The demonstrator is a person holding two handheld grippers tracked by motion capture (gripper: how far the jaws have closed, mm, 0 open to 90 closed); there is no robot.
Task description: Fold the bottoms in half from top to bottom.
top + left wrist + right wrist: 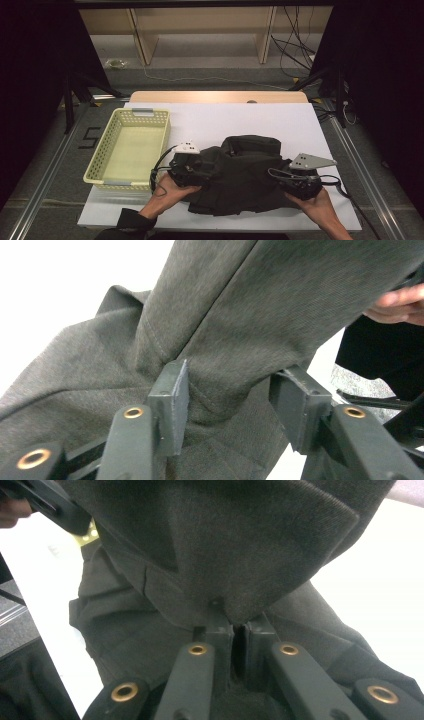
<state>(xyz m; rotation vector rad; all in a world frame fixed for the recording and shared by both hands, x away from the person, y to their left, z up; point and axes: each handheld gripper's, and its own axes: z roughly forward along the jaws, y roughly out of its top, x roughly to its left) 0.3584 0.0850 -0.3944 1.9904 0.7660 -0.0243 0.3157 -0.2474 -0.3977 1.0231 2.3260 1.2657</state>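
Note:
A dark grey garment (240,170) lies crumpled on the white tabletop (225,115) near its front edge. My left gripper (200,172) is at the garment's left edge. In the left gripper view its jaws stand apart, a fold of the cloth (240,315) sagging loosely between the pads (172,400), so the left gripper (232,395) is open. My right gripper (287,180) is at the garment's right edge. Seen from the right gripper view, the right gripper (236,625) is shut on a lifted ridge of the dark cloth (225,545).
A pale yellow perforated basket (107,150) stands on the table's left side, with nothing in it. The person's hands come in from the bottom edge. Beyond the table are a wooden shelf frame (200,30) and cables (295,45) on the floor.

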